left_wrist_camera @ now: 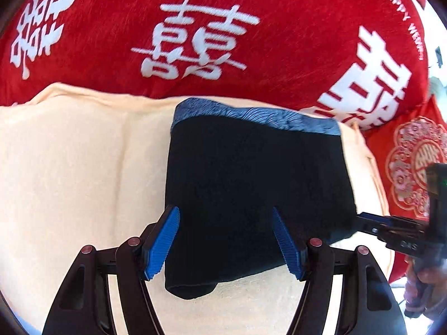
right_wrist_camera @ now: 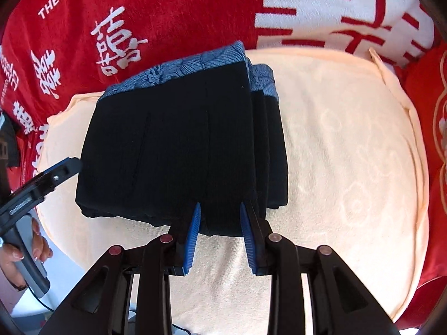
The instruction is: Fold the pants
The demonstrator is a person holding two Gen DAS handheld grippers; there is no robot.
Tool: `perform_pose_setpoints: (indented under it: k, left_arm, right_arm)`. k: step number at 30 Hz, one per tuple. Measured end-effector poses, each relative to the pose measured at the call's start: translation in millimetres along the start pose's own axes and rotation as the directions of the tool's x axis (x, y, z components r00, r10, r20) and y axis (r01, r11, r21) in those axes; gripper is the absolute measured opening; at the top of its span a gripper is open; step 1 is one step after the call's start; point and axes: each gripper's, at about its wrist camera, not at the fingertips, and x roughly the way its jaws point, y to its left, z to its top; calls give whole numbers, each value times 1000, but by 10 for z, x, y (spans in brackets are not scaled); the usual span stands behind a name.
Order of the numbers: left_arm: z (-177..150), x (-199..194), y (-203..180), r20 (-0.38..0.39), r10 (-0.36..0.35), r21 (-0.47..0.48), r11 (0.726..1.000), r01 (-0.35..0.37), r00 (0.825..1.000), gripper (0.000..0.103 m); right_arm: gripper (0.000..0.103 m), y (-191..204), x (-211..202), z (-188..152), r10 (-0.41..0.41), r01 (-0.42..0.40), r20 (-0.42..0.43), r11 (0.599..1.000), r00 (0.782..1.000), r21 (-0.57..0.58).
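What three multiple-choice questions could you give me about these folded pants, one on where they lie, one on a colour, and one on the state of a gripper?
1. Where do the folded pants lie?
A. on the cream cushion
B. on a bare wooden floor
C. on a hanger

2. What colour is the patterned waistband?
A. yellow
B. blue
C. green

3. How does the left gripper stand?
A. shut tight on the red blanket
B. out of sight
C. open, pads apart over the pants

Answers:
1 A, cream fabric shows all round the dark stack.
2 B, the band along the far edge is blue with a fine line pattern.
3 C, its blue pads stand wide apart, pressing on nothing.
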Motion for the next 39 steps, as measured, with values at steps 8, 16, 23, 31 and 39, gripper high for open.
perform_pose_setpoints:
  k: [8,16,23,31,39]
  left_arm:
    - [113,-116,297,64,-5,-134,991,13,998,99]
    - [119,149,452,-72,78,-148,985,-88,994,99]
    - [157,284,420,-139,91,-131,985,-109,986,99]
    - [272,366,350,-155,87,-97,990,-103,984,99]
    - [365,503,364,-195,59,-82,994,-76,979,99]
  right_arm:
    - [55,-114,5,-39,16,-15,-31,999,999,44]
    - [65,-177,39,-31,33,-29,-49,997,998,77]
    - [66,-302,2,26,59,-55,-36,993,998,107]
    - [66,-543,68,169,118,-105,-62,977,991,186]
    - [66,-620,189,296,158,-140,-92,974,983,176]
